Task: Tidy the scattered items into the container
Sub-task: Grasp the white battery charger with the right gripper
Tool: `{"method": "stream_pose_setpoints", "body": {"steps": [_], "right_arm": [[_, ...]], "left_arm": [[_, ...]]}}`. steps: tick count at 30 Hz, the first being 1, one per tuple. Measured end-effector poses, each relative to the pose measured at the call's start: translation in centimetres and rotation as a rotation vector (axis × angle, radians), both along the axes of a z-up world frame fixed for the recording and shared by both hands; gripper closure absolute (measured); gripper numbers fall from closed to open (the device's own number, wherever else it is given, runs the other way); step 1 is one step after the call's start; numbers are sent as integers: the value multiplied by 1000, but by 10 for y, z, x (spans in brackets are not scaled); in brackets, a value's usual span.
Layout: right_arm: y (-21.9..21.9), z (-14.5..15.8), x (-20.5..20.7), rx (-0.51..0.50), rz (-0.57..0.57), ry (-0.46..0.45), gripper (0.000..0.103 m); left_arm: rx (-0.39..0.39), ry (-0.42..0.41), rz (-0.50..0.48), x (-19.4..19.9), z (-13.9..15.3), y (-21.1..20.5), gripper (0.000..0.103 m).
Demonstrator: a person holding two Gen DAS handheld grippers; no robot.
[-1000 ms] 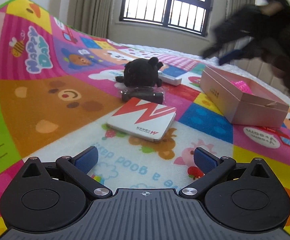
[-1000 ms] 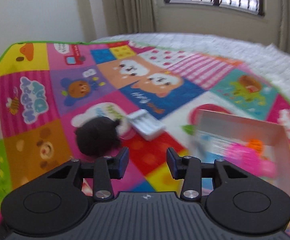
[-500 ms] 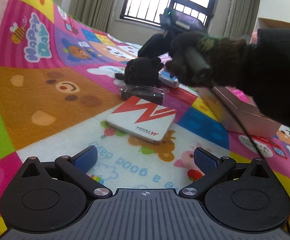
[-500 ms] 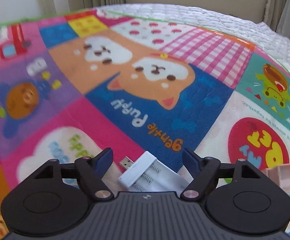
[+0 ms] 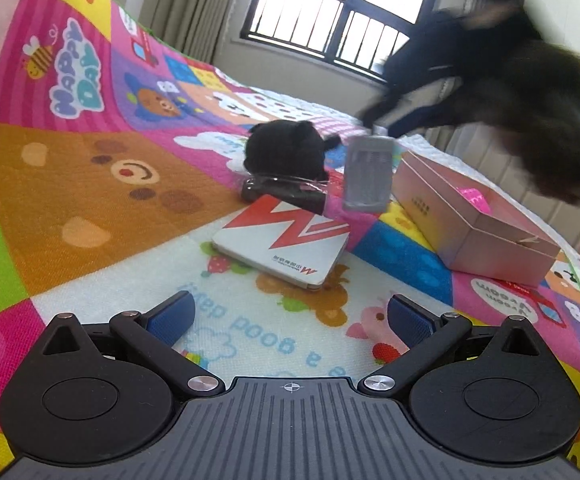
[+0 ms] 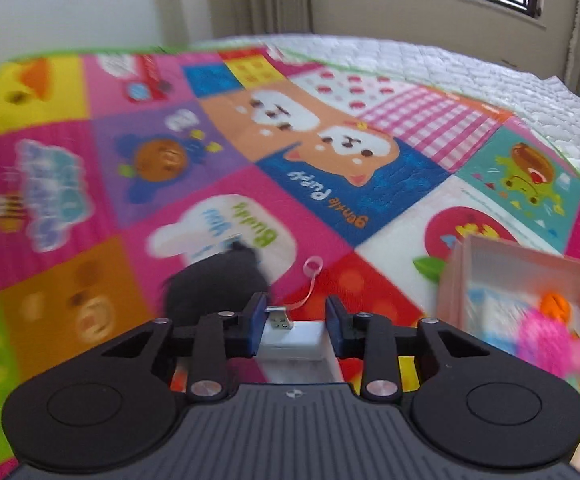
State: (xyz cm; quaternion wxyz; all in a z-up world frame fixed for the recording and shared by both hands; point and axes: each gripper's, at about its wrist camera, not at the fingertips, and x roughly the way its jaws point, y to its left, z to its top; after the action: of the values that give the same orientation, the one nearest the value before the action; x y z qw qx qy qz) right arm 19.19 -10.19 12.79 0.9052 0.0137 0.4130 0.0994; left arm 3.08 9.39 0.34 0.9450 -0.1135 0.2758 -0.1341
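right gripper (image 6: 294,330) clamps the white plastic usb battery charger (image 6: 294,344); the open pink cardboard box (image 6: 486,264) sits to its right; left gripper (image 5: 290,316) spread, empty.

Daylight pours in from the barred window (image 5: 330,36) far beyond the fingertips, blown out white at the panes. The play mat (image 5: 89,184) is evenly and brightly lit, with soft, faint shadows. Fisheye bending curves the mat's edges and darkens the corners. In the left wrist view a dark sleeve (image 5: 530,100) up to the right is smeared by motion. The right wrist view is blurred throughout, most at its sides.
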Motion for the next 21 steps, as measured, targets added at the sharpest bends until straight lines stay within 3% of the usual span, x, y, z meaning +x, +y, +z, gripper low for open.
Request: {"method": "stream_pose_setpoints", "body": {"steps": [1,5,8,11,12,13,14,15,16,21], "right_arm": [[-9,7,-20,28,7,-2,99],[-44,16,-99,90,13,-27,99],[-66,3,-138,19,-33,-47,99],[-76,-9,-153,-25,-73,-62,98],[-79,-12,-152,-2,-71,-50,93],[-80,-14,-151,20,-65,-39,70],[-77,-17,-150,20,-58,-43,59],[-74,-21,-151,-5,-57,-64,30],[-68,-27,-153,-38,-59,-95,20],[-40,-73,-163,-157,26,-92,20]], "left_arm": [[-3,0,0,0,0,1,0],[2,1,1,0,0,0,0],[24,2,2,0,1,-2,0],[51,5,5,0,1,-6,0],[59,6,6,0,1,-7,0],[67,5,8,0,1,-8,0],[72,5,10,0,1,-8,0],[76,5,10,0,1,-9,0],[77,5,10,0,2,-9,0],[88,7,10,0,1,-10,0]]}}
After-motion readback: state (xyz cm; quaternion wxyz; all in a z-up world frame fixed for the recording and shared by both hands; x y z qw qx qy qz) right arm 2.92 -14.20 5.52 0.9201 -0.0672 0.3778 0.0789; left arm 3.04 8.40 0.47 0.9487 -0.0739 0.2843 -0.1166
